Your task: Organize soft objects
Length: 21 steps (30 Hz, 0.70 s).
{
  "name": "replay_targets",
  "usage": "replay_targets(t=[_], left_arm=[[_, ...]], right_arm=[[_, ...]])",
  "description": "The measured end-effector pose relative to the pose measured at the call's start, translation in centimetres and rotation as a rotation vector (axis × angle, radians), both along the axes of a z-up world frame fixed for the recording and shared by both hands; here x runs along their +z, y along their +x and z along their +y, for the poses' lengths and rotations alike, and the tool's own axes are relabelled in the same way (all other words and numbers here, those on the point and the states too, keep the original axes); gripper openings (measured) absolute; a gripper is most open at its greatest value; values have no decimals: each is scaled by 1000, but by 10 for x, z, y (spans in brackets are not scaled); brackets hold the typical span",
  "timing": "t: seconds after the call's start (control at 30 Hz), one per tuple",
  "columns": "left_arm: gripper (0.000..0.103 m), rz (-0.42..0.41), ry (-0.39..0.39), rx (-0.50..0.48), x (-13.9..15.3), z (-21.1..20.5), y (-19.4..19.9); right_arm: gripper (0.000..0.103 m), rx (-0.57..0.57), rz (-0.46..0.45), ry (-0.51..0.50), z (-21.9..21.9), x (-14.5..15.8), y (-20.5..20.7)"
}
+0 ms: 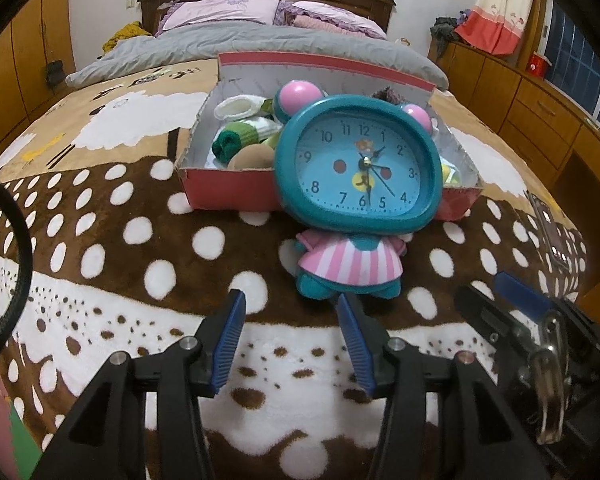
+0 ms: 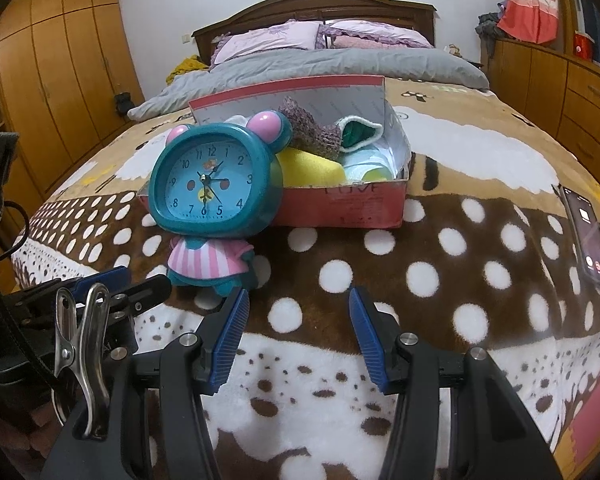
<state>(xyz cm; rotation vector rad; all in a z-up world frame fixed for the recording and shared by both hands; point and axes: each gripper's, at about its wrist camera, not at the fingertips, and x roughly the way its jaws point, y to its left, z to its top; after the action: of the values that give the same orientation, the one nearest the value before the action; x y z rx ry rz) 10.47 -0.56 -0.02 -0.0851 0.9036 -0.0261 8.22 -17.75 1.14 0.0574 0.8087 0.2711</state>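
Observation:
A red cardboard box (image 1: 228, 194) (image 2: 340, 204) lies open on the spotted blanket. It holds soft things: a rolled green sock (image 1: 230, 142), a white knitted piece (image 1: 238, 106), a purple-grey knitted piece (image 2: 308, 130) and a yellow soft item (image 2: 312, 170). In front of the box stands a teal alarm clock (image 1: 360, 164) (image 2: 208, 184) shaped like a doll in a pink striped dress. My left gripper (image 1: 292, 300) is open just short of the clock's feet, nothing between its pads. My right gripper (image 2: 298, 296) is open over bare blanket, to the right of the clock.
A phone (image 2: 590, 240) with a lit screen lies on the blanket at the right. A grey duvet (image 1: 260, 40) and pillows cover the far half of the bed. Wooden wardrobes stand left, drawers right. A metal clip (image 2: 80, 344) hangs on the left gripper's side.

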Motion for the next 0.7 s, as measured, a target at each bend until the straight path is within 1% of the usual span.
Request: replay_targets(t=[0.7], left_arm=[[51, -2, 8, 4, -1, -1, -1]], right_arm=[[54, -1, 3, 11, 0, -1, -3]])
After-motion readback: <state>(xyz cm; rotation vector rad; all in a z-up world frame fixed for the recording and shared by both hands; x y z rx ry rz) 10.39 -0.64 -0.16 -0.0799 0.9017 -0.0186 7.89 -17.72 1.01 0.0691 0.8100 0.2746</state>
